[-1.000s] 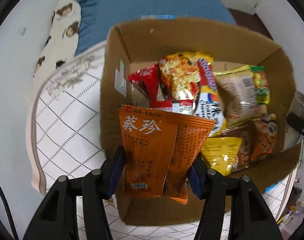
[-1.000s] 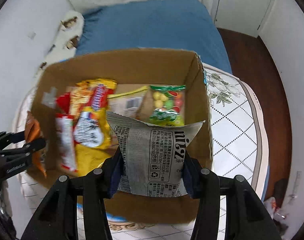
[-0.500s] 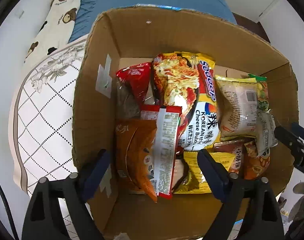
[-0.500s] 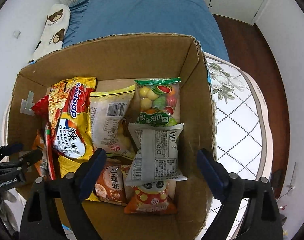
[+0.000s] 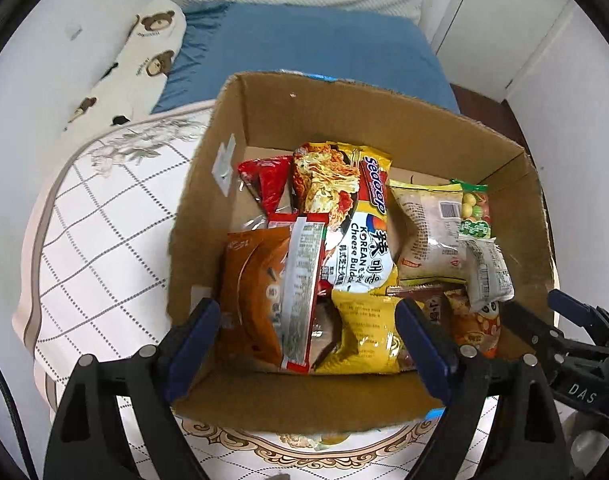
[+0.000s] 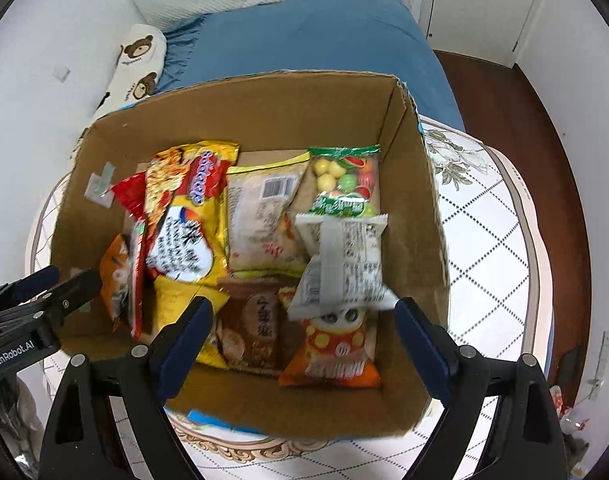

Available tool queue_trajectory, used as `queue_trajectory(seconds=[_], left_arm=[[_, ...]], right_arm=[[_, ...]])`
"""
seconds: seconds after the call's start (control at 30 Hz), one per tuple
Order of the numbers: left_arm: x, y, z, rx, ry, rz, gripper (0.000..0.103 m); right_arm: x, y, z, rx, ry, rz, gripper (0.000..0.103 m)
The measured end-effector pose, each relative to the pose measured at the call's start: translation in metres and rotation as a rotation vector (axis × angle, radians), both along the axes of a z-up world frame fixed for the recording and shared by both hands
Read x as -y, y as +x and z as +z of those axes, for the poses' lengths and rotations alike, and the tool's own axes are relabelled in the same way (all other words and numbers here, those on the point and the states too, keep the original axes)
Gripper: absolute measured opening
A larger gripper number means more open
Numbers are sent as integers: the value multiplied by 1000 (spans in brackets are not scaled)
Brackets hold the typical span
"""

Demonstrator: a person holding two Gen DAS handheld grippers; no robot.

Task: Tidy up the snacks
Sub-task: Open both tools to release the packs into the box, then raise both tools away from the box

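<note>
Both grippers, the left gripper [image 5: 306, 328] and right gripper [image 6: 302, 326], hover with jaws spread, holding nothing. The snacks lie inside the cardboard box [image 6: 264, 108]. Withdraw each gripper vertically, clear of the box walls, to avoid dragging the grey packet [image 6: 344, 264] askew.

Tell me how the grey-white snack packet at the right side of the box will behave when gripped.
The grey-white packet is probably light and floppy: a thin film pouch, puffed in the middle. It may well slide, since it lies loosely atop the orange cartoon bag. Its crimped ends likely crumple, so grip the middle.
</note>
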State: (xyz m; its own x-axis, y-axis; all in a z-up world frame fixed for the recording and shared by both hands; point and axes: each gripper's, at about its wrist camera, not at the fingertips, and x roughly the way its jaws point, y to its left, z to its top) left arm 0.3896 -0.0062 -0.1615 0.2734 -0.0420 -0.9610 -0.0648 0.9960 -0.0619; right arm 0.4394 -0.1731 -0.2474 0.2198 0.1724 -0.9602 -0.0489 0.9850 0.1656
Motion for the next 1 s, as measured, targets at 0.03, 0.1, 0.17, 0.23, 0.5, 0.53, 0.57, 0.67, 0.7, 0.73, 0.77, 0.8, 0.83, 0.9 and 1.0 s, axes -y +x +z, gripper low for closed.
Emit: queue_trajectory(seconds=[0.03, 0.1, 0.17, 0.23, 0.5, 0.53, 0.57, 0.67, 0.7, 0.73, 0.77, 0.8, 0.83, 0.9, 1.0], left_arm=[[0, -4, 3, 13, 4, 1, 89], [-2, -14, 10, 45, 9, 0, 89], [-1, -23, 19, 76, 19, -5, 89], [1, -36, 32, 123, 40, -11, 89], [6, -82, 72, 257, 74, -24, 90], [6, -87, 77, 271, 75, -24, 90], [6, -91, 80, 280, 74, -24, 89], [7, -105, 91, 304, 68, -25, 90], [9, -111, 95, 316, 70, -26, 90], [9, -115, 98, 323, 70, -25, 90], [9, -119, 101, 330, 69, -22, 90], [10, -126, 105, 338, 66, -21, 89], [10, -130, 107, 344, 67, -23, 89], [12, -139, 113, 359, 67, -27, 90], [17, -148, 118, 375, 82, -41, 89]], right_arm=[[0, -4, 3, 7, 1, 4, 94], [-2, -14, 11, 29, 2, 10, 94], [-3, -24, 20, 60, -4, 13, 94], [-3, -32, 29, 89, -5, 13, 94], [-4, -76, 75, 218, -31, 14, 94], [-5, -81, 79, 228, -30, 15, 94], [-5, -86, 84, 240, -28, 15, 94], [-4, -104, 100, 276, -21, 11, 94], [-4, -108, 104, 285, -22, 9, 94], [-4, -113, 108, 294, -21, 6, 94], [-3, -119, 113, 305, -18, 3, 94], [-3, -124, 116, 312, -20, 1, 94], [-2, -128, 120, 321, -24, 0, 94], [-1, -137, 126, 333, -19, -9, 94], [1, -149, 135, 351, -14, -16, 94]])
